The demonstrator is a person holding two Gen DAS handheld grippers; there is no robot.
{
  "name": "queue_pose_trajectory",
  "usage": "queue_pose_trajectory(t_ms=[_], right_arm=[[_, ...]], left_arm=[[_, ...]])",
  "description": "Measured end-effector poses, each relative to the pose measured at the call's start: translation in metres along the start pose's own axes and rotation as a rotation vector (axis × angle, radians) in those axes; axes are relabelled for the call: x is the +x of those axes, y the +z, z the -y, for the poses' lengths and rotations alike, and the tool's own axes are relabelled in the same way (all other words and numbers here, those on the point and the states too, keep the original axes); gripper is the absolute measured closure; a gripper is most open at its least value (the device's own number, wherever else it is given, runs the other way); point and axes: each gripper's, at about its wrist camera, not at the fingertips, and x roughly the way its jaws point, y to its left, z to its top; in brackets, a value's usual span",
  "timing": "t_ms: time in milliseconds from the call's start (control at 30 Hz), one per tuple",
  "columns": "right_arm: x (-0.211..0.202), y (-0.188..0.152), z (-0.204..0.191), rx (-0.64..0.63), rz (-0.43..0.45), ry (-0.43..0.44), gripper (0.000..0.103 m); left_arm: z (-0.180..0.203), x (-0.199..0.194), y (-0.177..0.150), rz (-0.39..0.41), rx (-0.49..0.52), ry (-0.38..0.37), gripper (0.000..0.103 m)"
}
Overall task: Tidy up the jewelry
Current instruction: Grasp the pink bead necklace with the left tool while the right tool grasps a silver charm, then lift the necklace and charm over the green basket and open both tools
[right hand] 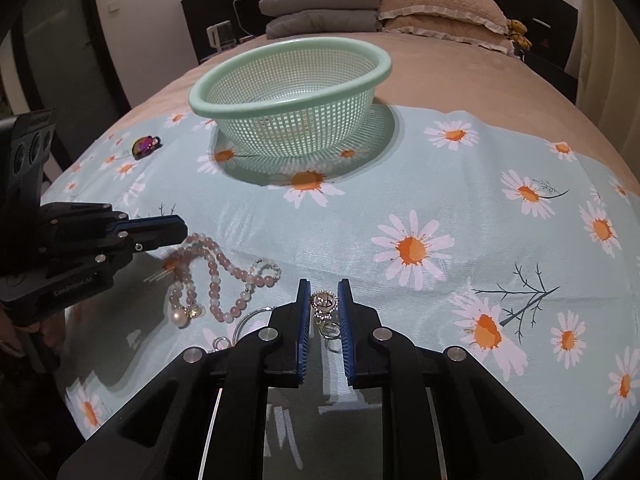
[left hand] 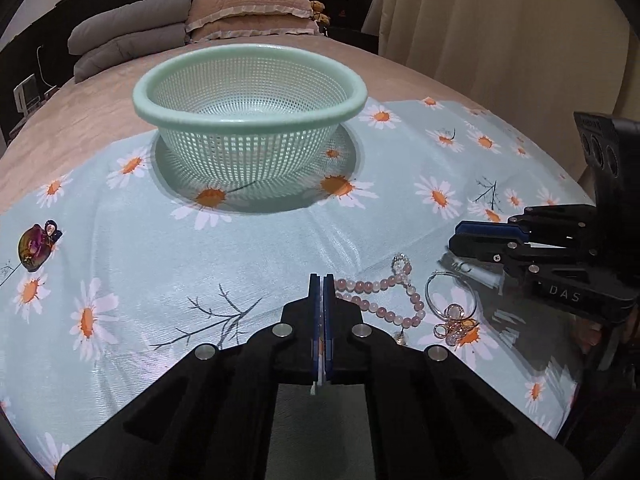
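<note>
Overhead, daisy cloth [left hand: 248,248] covers bed; left claw [left hand: 322,280] closed empty, right claw [right hand: 324,292] parted around pendant [right hand: 323,303].

Pink bead bracelet [right hand: 216,276] and rhinestone charms [right hand: 325,303] lie before empty mesh basket [right hand: 290,104].

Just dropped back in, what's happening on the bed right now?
A person is sorting jewelry on the daisy cloth. The right tool is open, its fingers on either side of a small sparkly ring charm, not yet gripped. The left tool is shut and holds nothing, next to the pink bead bracelet. The green basket looks empty, and a purple hair clip lies apart.
</note>
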Motion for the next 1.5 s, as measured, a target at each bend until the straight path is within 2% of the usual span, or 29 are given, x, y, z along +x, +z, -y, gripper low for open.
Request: queue_pose_trajectory(t_ms=[200,267,367,467,500,533,700,767,800,867,933,1200,1500], right_arm=[[-0.018,0.004,0.019,0.061,0.028,0.022,0.09],[-0.021,0.006,0.021,0.066,0.033,0.025,0.09],[-0.023,0.006,0.023,0.067,0.035,0.025,0.09],[-0.022,0.006,0.023,0.066,0.029,0.031,0.09],[-0.022,0.005,0.023,0.063,0.026,0.034,0.09],[-0.021,0.005,0.022,0.06,0.025,0.035,0.09],[-0.02,0.004,0.018,0.041,0.015,0.048,0.09],[-0.019,0.004,0.018,0.04,0.013,0.048,0.09],[-0.019,0.004,0.019,0.041,0.012,0.048,0.09],[-0.02,0.004,0.019,0.039,0.013,0.053,0.09],[-0.021,0.005,0.019,0.038,0.018,0.058,0.09],[-0.03,0.006,0.022,0.042,0.037,0.071,0.09],[-0.049,0.019,0.018,0.039,0.078,0.135,0.09]], left_arm=[[-0.007,-0.018,0.003,0.036,-0.017,0.01,0.101],[-0.005,-0.011,0.001,0.016,-0.014,-0.008,0.101],[0.002,0.0,-0.003,-0.017,0.025,0.005,0.101],[0.006,0.008,-0.006,-0.044,0.034,0.008,0.083],[0.007,0.01,-0.006,-0.046,0.035,0.01,0.071],[0.007,0.013,-0.008,-0.052,0.036,0.01,0.068],[0.011,0.027,-0.012,-0.074,0.078,0.037,0.068],[0.012,0.027,-0.013,-0.077,0.095,0.06,0.085],[0.011,0.028,-0.013,-0.083,0.083,0.046,0.092],[0.009,0.027,-0.012,-0.092,0.048,-0.001,0.092],[0.01,0.023,-0.012,-0.081,0.037,-0.032,0.097],[0.004,-0.008,-0.001,0.017,-0.032,-0.098,0.097],[0.005,-0.053,0.023,0.105,-0.032,-0.133,0.097]])
